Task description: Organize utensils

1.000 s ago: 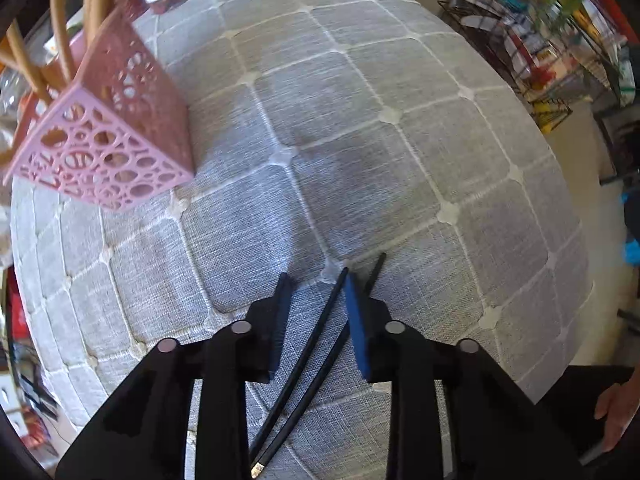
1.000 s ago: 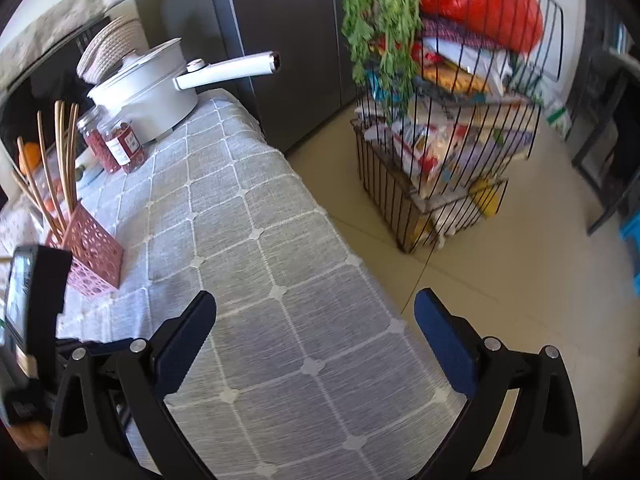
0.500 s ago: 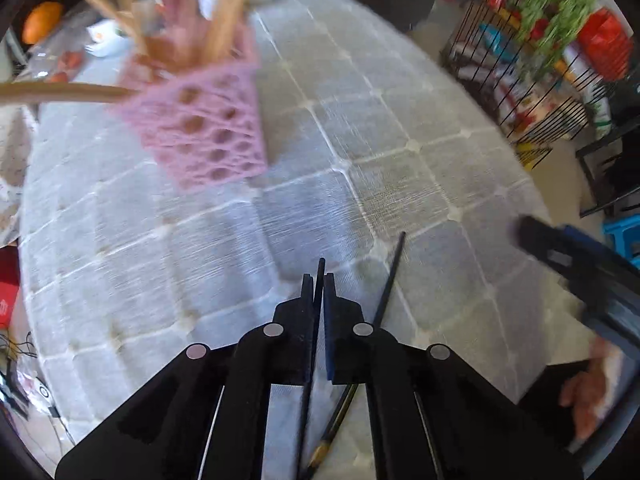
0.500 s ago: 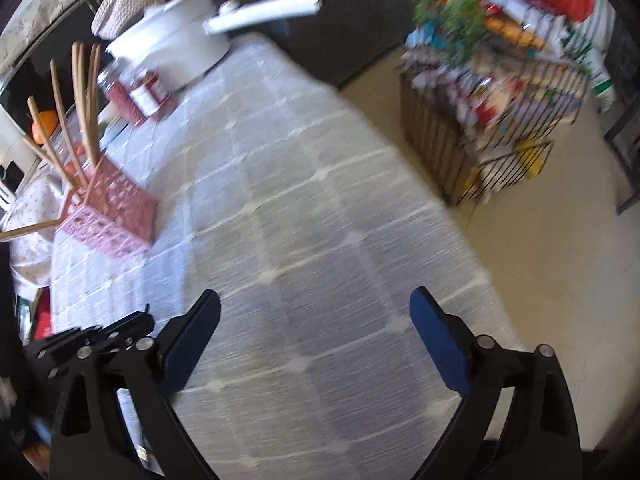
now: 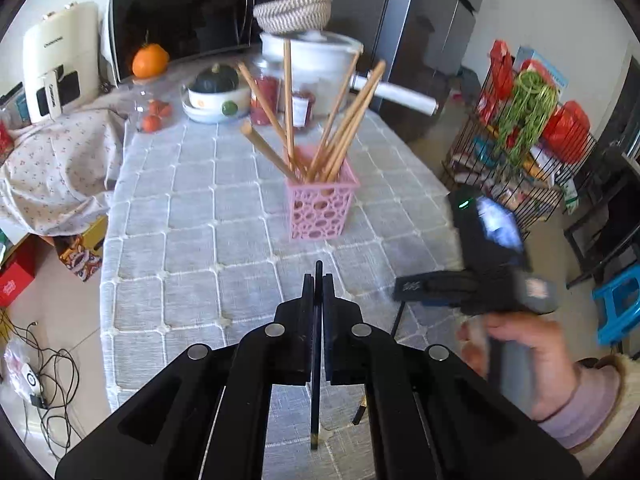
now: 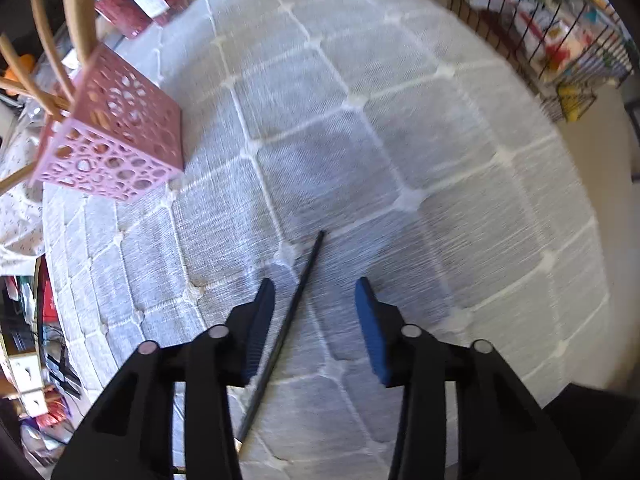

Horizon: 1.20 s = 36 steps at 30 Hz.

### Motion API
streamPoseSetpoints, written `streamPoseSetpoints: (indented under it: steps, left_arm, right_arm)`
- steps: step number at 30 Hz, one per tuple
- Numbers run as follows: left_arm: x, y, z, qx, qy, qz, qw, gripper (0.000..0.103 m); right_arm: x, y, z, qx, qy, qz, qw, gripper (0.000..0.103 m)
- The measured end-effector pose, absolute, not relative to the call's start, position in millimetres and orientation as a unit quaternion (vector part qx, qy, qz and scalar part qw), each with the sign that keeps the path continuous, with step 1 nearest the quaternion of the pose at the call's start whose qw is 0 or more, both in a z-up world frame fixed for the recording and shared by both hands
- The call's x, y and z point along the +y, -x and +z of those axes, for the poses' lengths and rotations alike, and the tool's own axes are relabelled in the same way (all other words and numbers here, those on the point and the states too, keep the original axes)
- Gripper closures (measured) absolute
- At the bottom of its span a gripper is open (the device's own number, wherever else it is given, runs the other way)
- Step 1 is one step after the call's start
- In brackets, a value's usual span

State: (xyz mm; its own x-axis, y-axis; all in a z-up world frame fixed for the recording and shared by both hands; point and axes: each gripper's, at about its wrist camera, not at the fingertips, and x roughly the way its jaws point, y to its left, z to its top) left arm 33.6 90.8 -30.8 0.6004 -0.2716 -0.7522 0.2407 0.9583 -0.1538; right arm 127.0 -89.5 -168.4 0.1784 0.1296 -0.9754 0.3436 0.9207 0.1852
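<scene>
My left gripper (image 5: pixel 317 280) is shut on a black chopstick (image 5: pixel 316 360) and holds it lifted above the grey quilted tablecloth (image 5: pixel 192 216). Ahead of it stands a pink perforated holder (image 5: pixel 320 206) with several wooden chopsticks (image 5: pixel 344 120) fanned out of it. A second black chopstick (image 6: pixel 288 320) lies on the cloth between the fingers of my right gripper (image 6: pixel 316 300), close to the left pad. That gripper points steeply down and its jaws are closing, with the pads still apart from the stick. In the left wrist view the right gripper (image 5: pixel 436 288) shows blurred, held by a hand (image 5: pixel 520 356).
At the table's far end stand a white pot (image 5: pixel 316 60), red jars (image 5: pixel 302 106), a bowl with a squash (image 5: pixel 218 92) and tomatoes (image 5: pixel 154 116). A wire rack (image 5: pixel 524 152) with goods stands on the floor to the right. The pink holder (image 6: pixel 116 136) is up left of the right gripper.
My left gripper shut on one black chopstick and lifted it, tilting up toward the holder. My right gripper swung down over the remaining chopstick and its jaws narrowed.
</scene>
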Motion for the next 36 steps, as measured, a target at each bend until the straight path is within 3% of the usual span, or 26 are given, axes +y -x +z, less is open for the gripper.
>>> streamPoseSetpoints:
  steps: [3,4,5,11,23,36]
  left_arm:
    - [91,-30,-25,0.413,0.019,-0.149,0.898,0.100]
    - [91,-29,-25,0.412,0.019,-0.149,0.899,0.100]
    - [92,-28,-24,0.411,0.018,-0.150,0.899,0.100]
    - [102,-30,-26,0.411,0.045,-0.145,0.899,0.100]
    - [95,-20,8,0.353,0.079,-0.134,0.923,0.100]
    - [82,-37,82,0.317,0.078,-0.119,0.938,0.100]
  right_arm:
    - [-76,-131,-167,0.628,-0.170,-0.078,0.755,0.074]
    - [-74,-131,-166,0.623,-0.173,-0.082,0.758,0.088]
    - [-72,-132,-168,0.624,-0.176,-0.084,0.757,0.091]
    - [-73,-136,-158,0.596,-0.193,-0.069,0.777,0.098]
    - [-100,-79,-43,0.451,-0.130,0.011,0.883,0.099]
    - [-123,-58,42,0.385,-0.122,0.057,0.913,0.098]
